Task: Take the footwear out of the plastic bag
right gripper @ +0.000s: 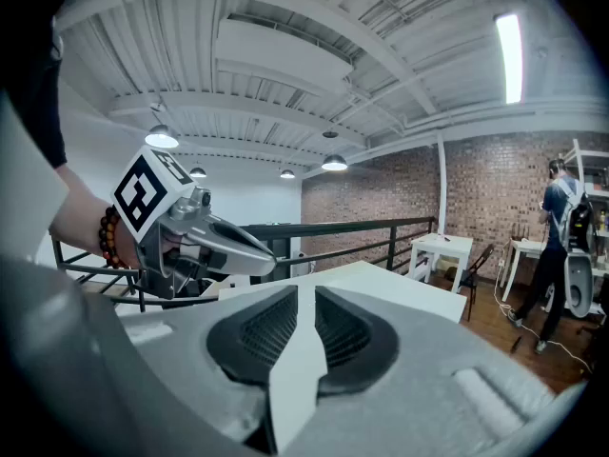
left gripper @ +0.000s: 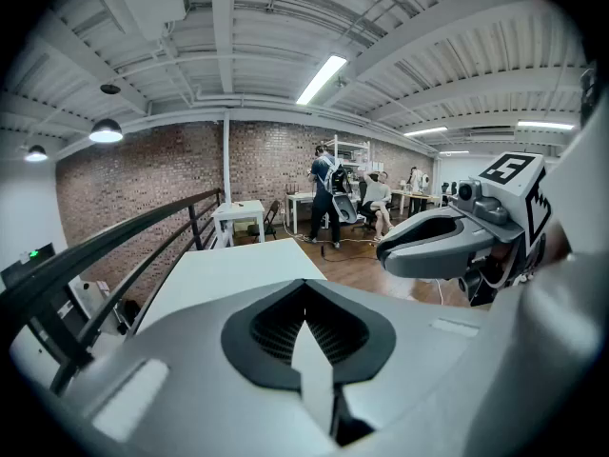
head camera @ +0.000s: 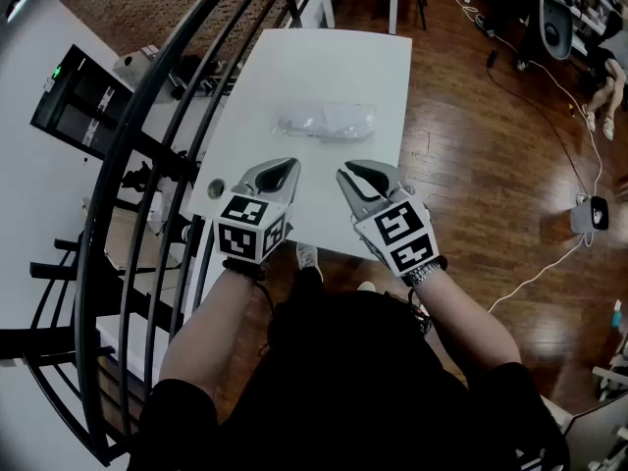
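Note:
A clear plastic bag [head camera: 327,122] with pale footwear inside lies in the middle of the white table [head camera: 334,57]. Both grippers hover side by side over the table's near edge, short of the bag and not touching it. My left gripper [head camera: 283,168] [left gripper: 304,298] is shut, pads together at the tips, with nothing in it. My right gripper [head camera: 351,172] [right gripper: 297,288] has a narrow slit between its pads, also with nothing in it. Each gripper shows in the other's view: the right gripper [left gripper: 447,241] and the left gripper [right gripper: 219,246]. The bag is hidden in both gripper views.
A black metal railing [head camera: 167,145] runs along the table's left side. Wooden floor with a white cable and a small white device [head camera: 589,214] lies to the right. Far off stand another small white table [left gripper: 240,212] and people [left gripper: 328,198] at desks.

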The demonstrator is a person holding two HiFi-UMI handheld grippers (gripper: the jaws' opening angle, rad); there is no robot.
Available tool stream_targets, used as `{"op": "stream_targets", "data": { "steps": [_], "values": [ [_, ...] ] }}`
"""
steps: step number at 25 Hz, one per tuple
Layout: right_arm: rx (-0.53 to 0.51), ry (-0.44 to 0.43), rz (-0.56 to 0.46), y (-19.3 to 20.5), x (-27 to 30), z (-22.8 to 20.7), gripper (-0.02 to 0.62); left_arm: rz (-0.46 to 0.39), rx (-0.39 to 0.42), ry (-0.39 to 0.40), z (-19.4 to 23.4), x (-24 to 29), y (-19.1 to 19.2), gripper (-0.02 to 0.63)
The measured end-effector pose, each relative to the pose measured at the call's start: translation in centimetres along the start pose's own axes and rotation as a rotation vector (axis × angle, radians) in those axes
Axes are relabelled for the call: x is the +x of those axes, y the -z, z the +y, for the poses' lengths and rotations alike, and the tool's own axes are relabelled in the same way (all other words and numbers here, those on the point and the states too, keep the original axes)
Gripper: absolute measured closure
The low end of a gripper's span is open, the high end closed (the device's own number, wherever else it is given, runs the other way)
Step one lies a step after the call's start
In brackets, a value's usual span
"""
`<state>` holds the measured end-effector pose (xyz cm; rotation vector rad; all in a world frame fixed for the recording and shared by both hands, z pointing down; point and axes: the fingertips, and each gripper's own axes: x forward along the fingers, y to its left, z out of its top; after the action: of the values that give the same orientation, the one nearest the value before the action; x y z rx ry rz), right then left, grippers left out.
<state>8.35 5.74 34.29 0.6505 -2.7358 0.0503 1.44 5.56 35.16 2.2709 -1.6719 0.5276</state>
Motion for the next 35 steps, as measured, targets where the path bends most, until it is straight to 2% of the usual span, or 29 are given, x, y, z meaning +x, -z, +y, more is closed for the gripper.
{"op": "stream_targets", "data": {
  "steps": [7,12,19,25,35],
  "values": [
    [0.009,0.005,0.073,0.6,6.1,-2.4,0.533,0.02,-0.018,0.006,6.2,3.6,0.5,0.591],
    [0.038,0.001,0.195,2.0,13.5,-4.1,0.494,0.065,-0.056,0.056,12.6,7.1,1.7,0.586],
    [0.043,-0.009,0.377,5.3,23.8,-4.8,0.454,0.153,-0.123,0.113,19.8,11.4,6.2,0.554],
    [0.024,-0.003,0.531,9.4,28.9,-5.6,0.439,0.24,-0.188,0.182,21.6,14.5,9.7,0.515],
    [-0.04,-0.002,0.697,13.1,33.0,-6.2,0.437,0.286,-0.23,0.236,24.2,16.9,11.9,0.508]
  ]
}}
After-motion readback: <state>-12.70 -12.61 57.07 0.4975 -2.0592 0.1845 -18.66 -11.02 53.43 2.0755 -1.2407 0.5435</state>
